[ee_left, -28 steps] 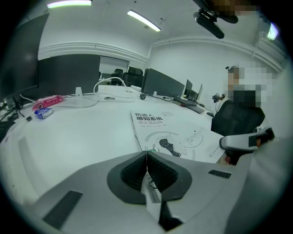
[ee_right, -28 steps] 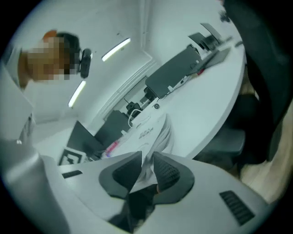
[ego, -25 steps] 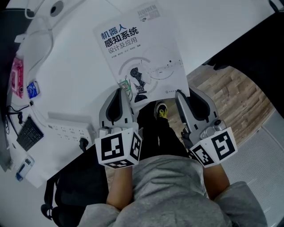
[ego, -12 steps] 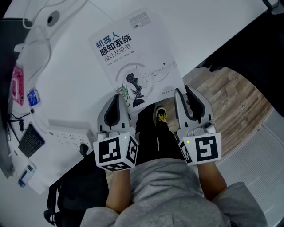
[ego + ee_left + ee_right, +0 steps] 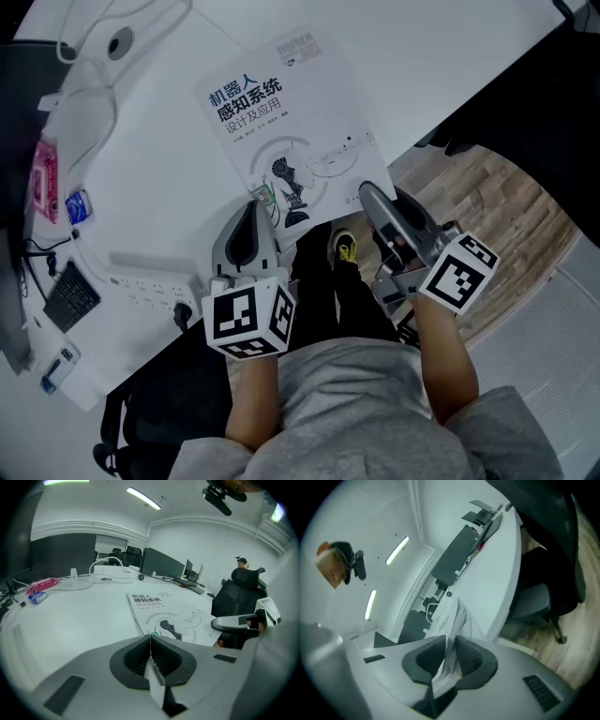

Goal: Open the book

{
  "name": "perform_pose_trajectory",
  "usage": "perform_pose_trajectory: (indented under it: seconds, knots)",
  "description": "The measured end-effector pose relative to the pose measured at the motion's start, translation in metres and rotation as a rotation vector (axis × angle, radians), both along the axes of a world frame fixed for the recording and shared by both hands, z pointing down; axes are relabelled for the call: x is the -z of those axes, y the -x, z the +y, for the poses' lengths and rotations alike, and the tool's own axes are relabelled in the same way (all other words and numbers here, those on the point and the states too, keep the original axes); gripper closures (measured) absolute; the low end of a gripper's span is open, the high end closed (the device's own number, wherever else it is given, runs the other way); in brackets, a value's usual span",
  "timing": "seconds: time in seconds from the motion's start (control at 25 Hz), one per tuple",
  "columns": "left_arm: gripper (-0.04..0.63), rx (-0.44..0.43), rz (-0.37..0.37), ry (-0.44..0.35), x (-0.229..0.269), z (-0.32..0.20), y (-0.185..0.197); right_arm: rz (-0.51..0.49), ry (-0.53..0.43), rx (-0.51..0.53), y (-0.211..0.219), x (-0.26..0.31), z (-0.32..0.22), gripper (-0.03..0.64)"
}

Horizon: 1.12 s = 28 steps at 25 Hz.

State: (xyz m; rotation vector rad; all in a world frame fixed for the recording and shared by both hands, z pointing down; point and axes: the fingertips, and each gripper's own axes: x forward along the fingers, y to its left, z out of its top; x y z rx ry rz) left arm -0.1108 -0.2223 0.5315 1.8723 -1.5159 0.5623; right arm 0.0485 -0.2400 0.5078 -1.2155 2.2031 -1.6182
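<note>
The book (image 5: 281, 122), white with a robot drawing on its cover, lies shut on the white table (image 5: 169, 169), its near edge at the table's rim. My left gripper (image 5: 255, 204) is shut on the book's near left corner; in the left gripper view a thin white edge sits between the closed pads (image 5: 161, 660) and the cover (image 5: 164, 613) spreads out beyond them. My right gripper (image 5: 367, 194), rolled onto its side, holds the near right corner. Its jaws have just been closing, and a fanned wad of pages (image 5: 450, 616) is pinched between its pads (image 5: 471, 658).
A power strip (image 5: 150, 272), a keyboard (image 5: 70, 295), a pink packet (image 5: 45, 173) and white cables (image 5: 94, 56) lie on the table's left side. The person's legs and a shoe (image 5: 345, 248) stand below the rim over wooden floor (image 5: 487, 206). An office chair (image 5: 239, 590) stands at the right.
The right gripper has rolled about its own line, so its marker cube has swung up and to the right. The left gripper has kept still on its corner.
</note>
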Motion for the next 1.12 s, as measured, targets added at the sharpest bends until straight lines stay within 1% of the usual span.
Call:
perform_pose_trajectory:
  seconds: [0.08,0.12,0.24,0.28,0.36,0.44,0.68,0.8,0.88,0.96,1.12]
  knots:
    - [0.584,-0.002,0.004,0.004,0.0,0.0,0.0,0.097,-0.027,-0.005,0.002,0.0,-0.002,0.555]
    - [0.584,-0.004,0.007,0.008,-0.001,0.0,-0.001,0.123,-0.044,-0.018,0.002,0.003,-0.002,0.56]
    - [0.584,-0.037,0.031,0.024,-0.003,-0.001,-0.007,0.133,-0.097,-0.073,0.001,0.018,-0.003,0.572]
    - [0.584,-0.054,0.048,0.029,-0.002,-0.002,-0.011,0.146,-0.119,-0.073,0.002,0.024,-0.004,0.572]
    - [0.584,-0.068,0.103,0.037,0.004,-0.002,-0.02,0.177,-0.166,-0.037,0.009,0.038,-0.005,0.572]
    - [0.584,-0.046,0.142,0.028,0.015,-0.002,-0.022,0.221,-0.221,0.016,0.016,0.053,-0.005,0.572]
    - [0.584,0.017,0.099,-0.048,0.059,0.004,-0.01,0.345,-0.367,0.172,0.041,0.091,-0.001,0.572]
    - [0.584,0.032,0.071,-0.094,0.081,0.013,-0.002,0.416,-0.45,0.255,0.06,0.105,0.006,0.572]
    - [0.584,0.046,0.061,-0.107,0.092,0.024,0.006,0.456,-0.501,0.316,0.076,0.112,0.012,0.572]
    - [0.584,0.064,0.051,-0.127,0.102,0.034,0.012,0.478,-0.544,0.36,0.086,0.117,0.018,0.572]
    - [0.584,0.108,0.033,-0.183,0.122,0.054,0.025,0.511,-0.612,0.411,0.102,0.125,0.028,0.572]
